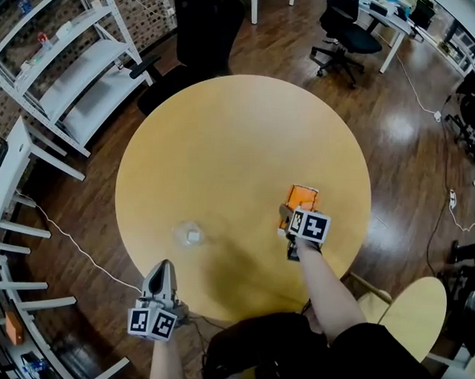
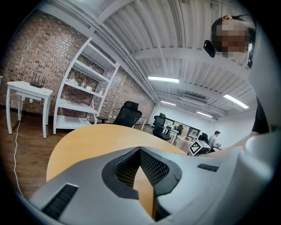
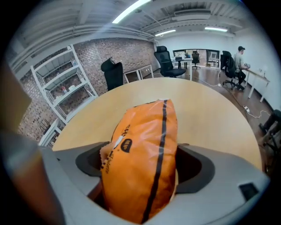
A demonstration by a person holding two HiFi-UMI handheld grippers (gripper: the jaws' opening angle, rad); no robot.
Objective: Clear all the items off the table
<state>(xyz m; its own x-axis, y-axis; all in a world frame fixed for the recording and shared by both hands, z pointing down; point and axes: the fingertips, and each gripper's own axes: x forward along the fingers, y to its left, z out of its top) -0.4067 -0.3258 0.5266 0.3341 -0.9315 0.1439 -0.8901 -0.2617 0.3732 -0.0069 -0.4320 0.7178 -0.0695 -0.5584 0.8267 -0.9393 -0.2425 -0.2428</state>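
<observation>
Two grippers closest in. Left gripper (image 1: 163,267): jaws pressed together with nothing between them, at the near edge of the one round wooden table (image 1: 220,139). Right gripper (image 1: 290,220): tilted down, jaws spread wide on either side of the single orange packet (image 1: 302,197), which lies on the tabletop near its right edge. One small clear item (image 1: 191,235), kind unclear, lies on the table between the grippers. One black office chair (image 1: 205,30) at the far edge, a second (image 1: 345,33) further off.
</observation>
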